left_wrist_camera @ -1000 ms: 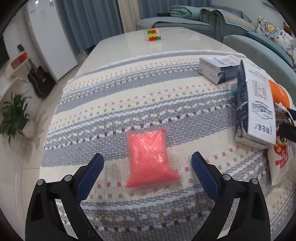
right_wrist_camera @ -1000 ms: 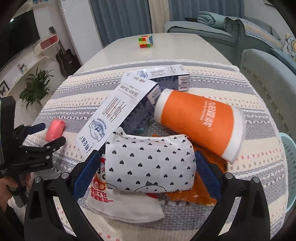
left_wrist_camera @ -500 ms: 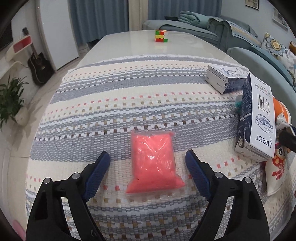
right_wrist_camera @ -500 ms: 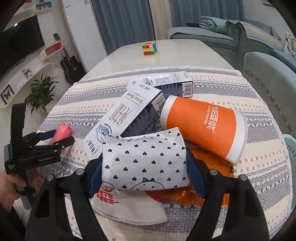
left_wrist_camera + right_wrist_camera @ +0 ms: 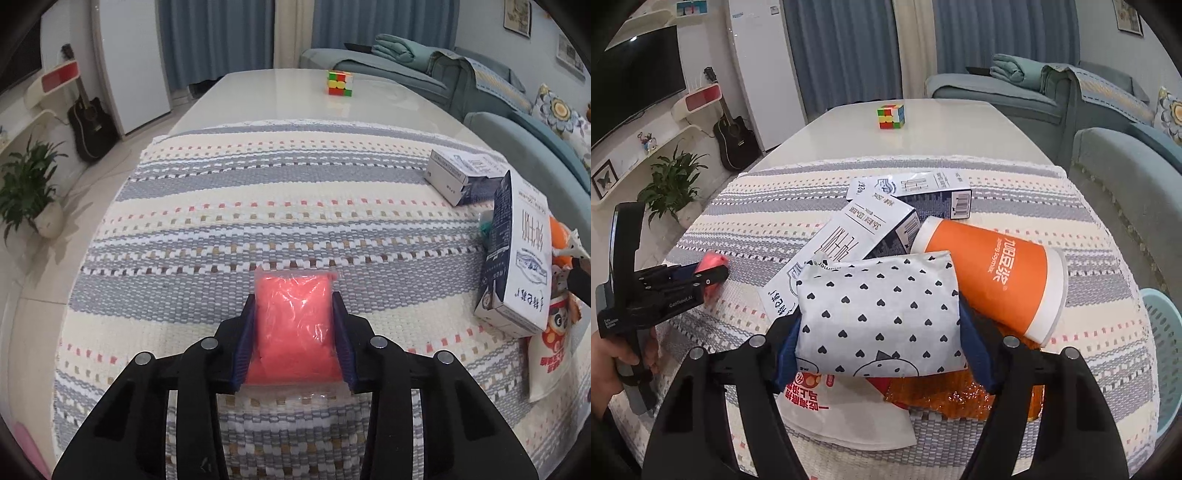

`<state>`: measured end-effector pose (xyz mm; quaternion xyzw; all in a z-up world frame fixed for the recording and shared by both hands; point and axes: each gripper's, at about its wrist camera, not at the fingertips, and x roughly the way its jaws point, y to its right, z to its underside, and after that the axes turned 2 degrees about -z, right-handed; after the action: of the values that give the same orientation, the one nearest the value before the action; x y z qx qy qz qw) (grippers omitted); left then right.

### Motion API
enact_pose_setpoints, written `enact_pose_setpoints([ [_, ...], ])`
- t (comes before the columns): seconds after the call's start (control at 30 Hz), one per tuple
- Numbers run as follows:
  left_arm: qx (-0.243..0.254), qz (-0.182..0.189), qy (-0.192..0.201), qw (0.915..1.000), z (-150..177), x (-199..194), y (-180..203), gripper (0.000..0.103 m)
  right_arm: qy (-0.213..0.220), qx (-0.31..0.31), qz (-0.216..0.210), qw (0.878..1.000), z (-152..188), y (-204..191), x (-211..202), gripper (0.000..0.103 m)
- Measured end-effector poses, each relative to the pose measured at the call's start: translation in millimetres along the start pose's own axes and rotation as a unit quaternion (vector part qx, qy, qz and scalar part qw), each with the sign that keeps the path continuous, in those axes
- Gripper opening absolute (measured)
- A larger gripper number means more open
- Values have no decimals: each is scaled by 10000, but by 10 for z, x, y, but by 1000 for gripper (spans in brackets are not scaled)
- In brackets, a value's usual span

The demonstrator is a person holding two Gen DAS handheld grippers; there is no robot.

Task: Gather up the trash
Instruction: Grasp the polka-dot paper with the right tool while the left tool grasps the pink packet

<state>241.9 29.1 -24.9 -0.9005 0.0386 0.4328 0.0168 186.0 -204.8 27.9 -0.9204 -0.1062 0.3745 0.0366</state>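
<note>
Both sets of jaws have narrowed since the earlier frames, each closing on its own item.
Left gripper (image 5: 294,334) pinches pink pouch (image 5: 293,323), long axis running straight ahead between its pads; right gripper (image 5: 877,347) clamps heart-print pack (image 5: 879,314) crosswise atop the litter pile on the mat (image 5: 221,221).

Orange cup (image 5: 993,273): "加旧豆浆"; left tool (image 5: 709,275): "GenRobot.AI".

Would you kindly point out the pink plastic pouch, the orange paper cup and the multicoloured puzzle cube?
Pink plastic pouch (image 5: 293,317): left wrist view, middle of its pink filling.
Orange paper cup (image 5: 993,269): right wrist view, orange side wall near the print.
Multicoloured puzzle cube (image 5: 890,116): right wrist view, its front face.
</note>
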Motion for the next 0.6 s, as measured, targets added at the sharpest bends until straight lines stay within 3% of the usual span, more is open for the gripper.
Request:
enact_pose_setpoints([
  [0.37, 129, 27, 129, 9998, 11, -99, 93, 35, 286, -57, 115, 9995, -55, 13, -146, 66],
  [0.6, 224, 7, 516, 9984, -60, -354, 190, 35, 455, -106, 199, 9987, -87, 26, -233, 65],
])
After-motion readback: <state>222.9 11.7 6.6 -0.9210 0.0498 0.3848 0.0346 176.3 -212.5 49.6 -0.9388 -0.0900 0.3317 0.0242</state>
